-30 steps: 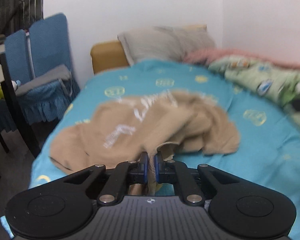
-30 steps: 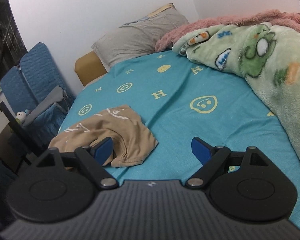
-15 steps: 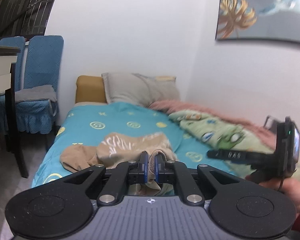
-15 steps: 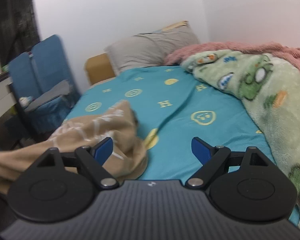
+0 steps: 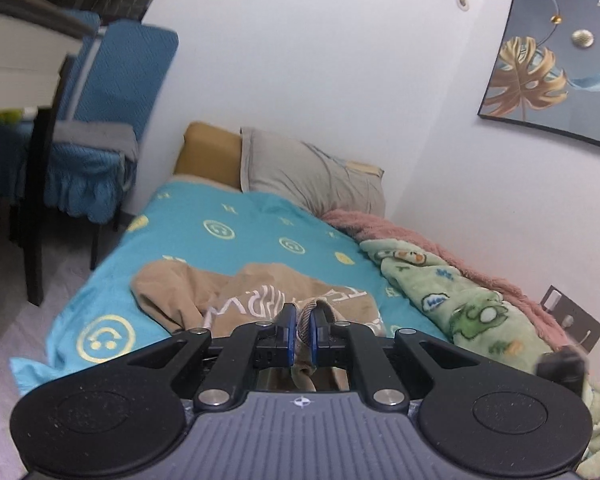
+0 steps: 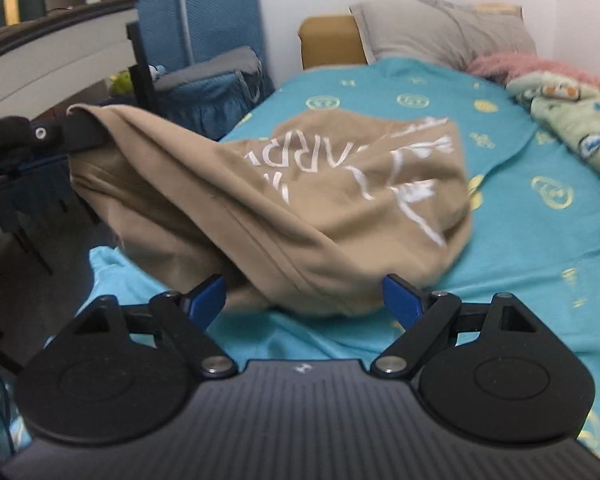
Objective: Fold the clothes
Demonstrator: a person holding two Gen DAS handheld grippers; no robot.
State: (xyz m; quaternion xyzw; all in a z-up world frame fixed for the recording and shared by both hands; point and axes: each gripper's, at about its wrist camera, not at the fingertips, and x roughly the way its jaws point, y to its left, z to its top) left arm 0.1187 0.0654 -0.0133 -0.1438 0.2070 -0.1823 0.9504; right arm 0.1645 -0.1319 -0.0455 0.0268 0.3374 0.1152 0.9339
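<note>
The left gripper (image 5: 301,334) is clamped on a ribbed edge of the tan shirt (image 5: 260,300), its blue pads pressed close together with the cloth bunched between them. From the right wrist view the same gripper (image 6: 70,132) shows at the far left, holding one end of the shirt (image 6: 300,200) up off the bed, so the cloth hangs in a slanting sweep from there down to the sheet. The rest of the shirt lies in a heap near the foot edge of the bed, on the teal sheet (image 5: 228,216).

The right gripper (image 6: 304,300) hovers just short of the heap with its fingers spread wide and nothing between them.

White lettering runs across the shirt; the letters "ARR" can be made out in the right wrist view, the rest is folded or blurred. The sheet carries a yellow print of smiley faces and "H" letters.

A grey pillow (image 5: 312,176) sits at the head end, a green cartoon blanket (image 5: 460,304) along the wall-side edge, and a blue chair (image 5: 100,128) beside the bed.
</note>
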